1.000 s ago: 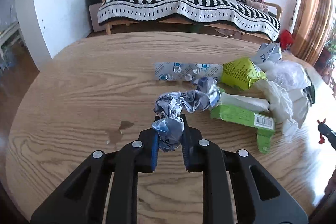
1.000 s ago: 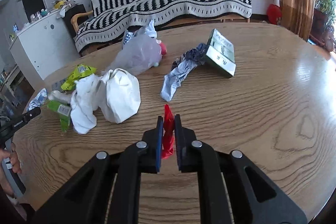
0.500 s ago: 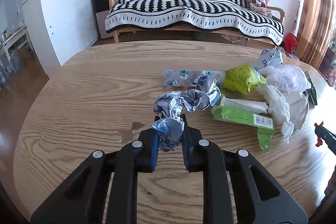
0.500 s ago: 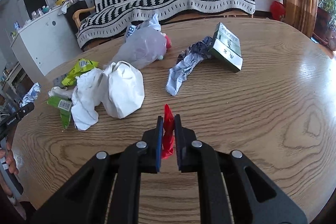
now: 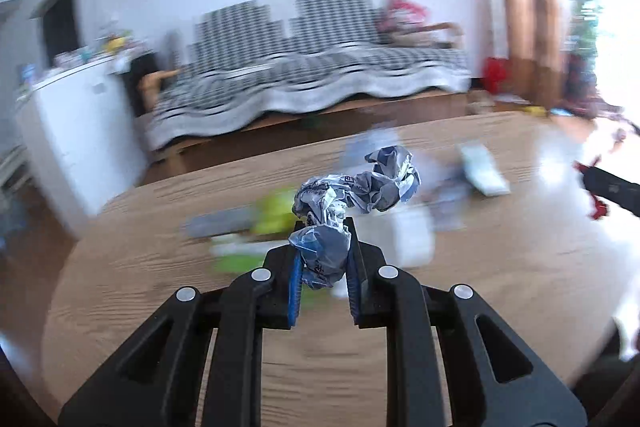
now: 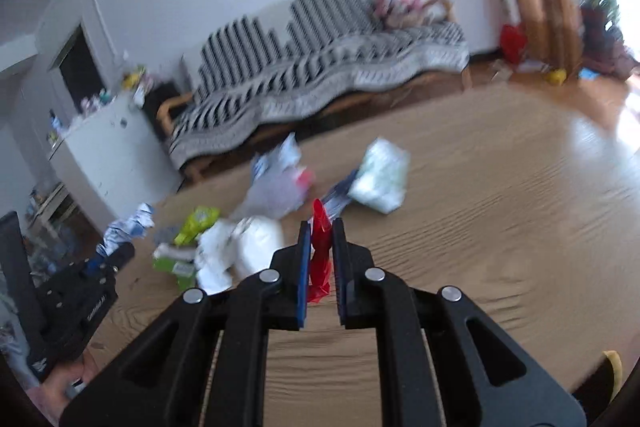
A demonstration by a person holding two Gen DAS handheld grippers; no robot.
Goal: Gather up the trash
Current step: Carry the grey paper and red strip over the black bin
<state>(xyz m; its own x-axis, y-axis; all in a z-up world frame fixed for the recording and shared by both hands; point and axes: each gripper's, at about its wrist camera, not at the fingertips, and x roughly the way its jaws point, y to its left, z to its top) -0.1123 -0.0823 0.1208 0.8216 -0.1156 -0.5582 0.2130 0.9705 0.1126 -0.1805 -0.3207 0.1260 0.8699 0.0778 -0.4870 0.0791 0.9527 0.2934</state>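
My left gripper (image 5: 323, 251) is shut on a crumpled blue-and-white wrapper (image 5: 352, 193) and holds it above the round wooden table (image 5: 520, 267). My right gripper (image 6: 320, 247) is shut on a small red wrapper (image 6: 320, 255), also lifted off the table. In the right wrist view the left gripper (image 6: 116, 251) shows at the far left with the crumpled wrapper (image 6: 128, 227). In the left wrist view the right gripper (image 5: 596, 187) shows at the far right edge. Both views are motion-blurred.
Trash lies on the table: green packaging (image 6: 188, 239), white bags (image 6: 244, 247), a translucent bag (image 6: 276, 187), a pale box (image 6: 380, 183). A striped sofa (image 6: 320, 83) and white cabinet (image 6: 108, 155) stand beyond the table.
Both grippers have lifted and tilted up from the table, still gripping their wrappers. The views swung so the room fills more of the frames and the trash pile looks further off.
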